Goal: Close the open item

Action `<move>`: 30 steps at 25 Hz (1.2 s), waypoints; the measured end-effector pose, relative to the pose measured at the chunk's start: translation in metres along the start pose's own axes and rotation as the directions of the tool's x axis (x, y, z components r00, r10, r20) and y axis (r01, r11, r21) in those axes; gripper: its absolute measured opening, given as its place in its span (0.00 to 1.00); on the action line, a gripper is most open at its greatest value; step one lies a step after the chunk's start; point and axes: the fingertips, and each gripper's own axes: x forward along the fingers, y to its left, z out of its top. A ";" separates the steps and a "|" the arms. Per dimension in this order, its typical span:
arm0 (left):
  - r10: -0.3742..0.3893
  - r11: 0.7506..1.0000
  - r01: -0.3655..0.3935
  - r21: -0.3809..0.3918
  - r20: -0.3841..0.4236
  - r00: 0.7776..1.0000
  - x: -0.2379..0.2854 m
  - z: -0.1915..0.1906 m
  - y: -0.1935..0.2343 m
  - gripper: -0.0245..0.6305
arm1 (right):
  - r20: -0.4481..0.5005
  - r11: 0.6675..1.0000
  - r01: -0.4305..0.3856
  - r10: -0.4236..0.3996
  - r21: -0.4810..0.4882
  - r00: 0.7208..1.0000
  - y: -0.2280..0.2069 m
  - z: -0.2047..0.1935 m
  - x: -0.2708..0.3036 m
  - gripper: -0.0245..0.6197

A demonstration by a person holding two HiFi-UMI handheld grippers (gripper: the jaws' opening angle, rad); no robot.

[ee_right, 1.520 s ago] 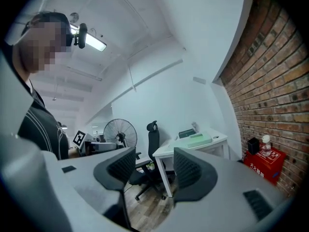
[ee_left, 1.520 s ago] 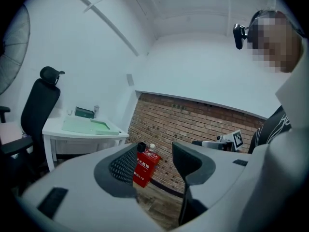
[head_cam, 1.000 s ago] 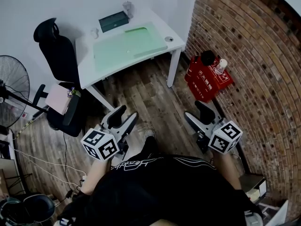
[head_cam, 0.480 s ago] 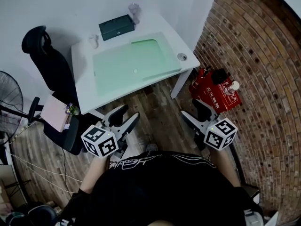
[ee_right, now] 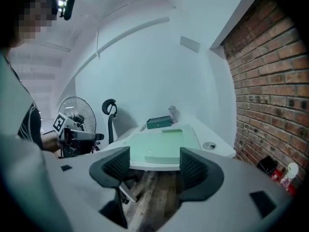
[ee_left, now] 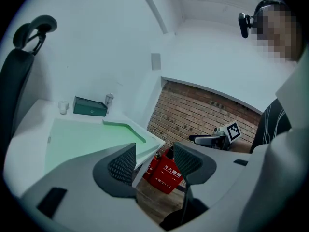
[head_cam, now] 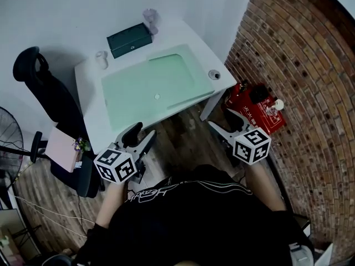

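A dark green box (head_cam: 129, 40) lies at the back of the white desk (head_cam: 89, 76), beyond a pale green mat (head_cam: 155, 85); whether it stands open I cannot tell. The box also shows far off in the left gripper view (ee_left: 90, 107) and the right gripper view (ee_right: 159, 123). My left gripper (head_cam: 141, 133) (ee_left: 154, 158) is open and empty, just short of the desk's front edge. My right gripper (head_cam: 226, 125) (ee_right: 154, 163) is open by the desk's right front corner; its jaws have just been opening, with nothing between them.
A black office chair (head_cam: 47, 93) stands left of the desk and a red box (head_cam: 252, 107) sits against the brick wall (head_cam: 310, 65) on the right. A clear cup (head_cam: 148, 16) and a small jar (head_cam: 101, 57) stand near the green box. Wood floor (head_cam: 183, 134) lies under the grippers.
Both grippers have moved forward to the desk, which now lies closer and lower in the head view. The fan and chair have slid off to the left.
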 end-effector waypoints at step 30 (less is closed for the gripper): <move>0.295 0.943 -0.292 -0.157 -0.008 0.956 0.063 0.032 0.122 0.41 | -0.322 0.992 0.052 -0.088 -0.119 0.943 -0.154 -0.021 0.219 0.55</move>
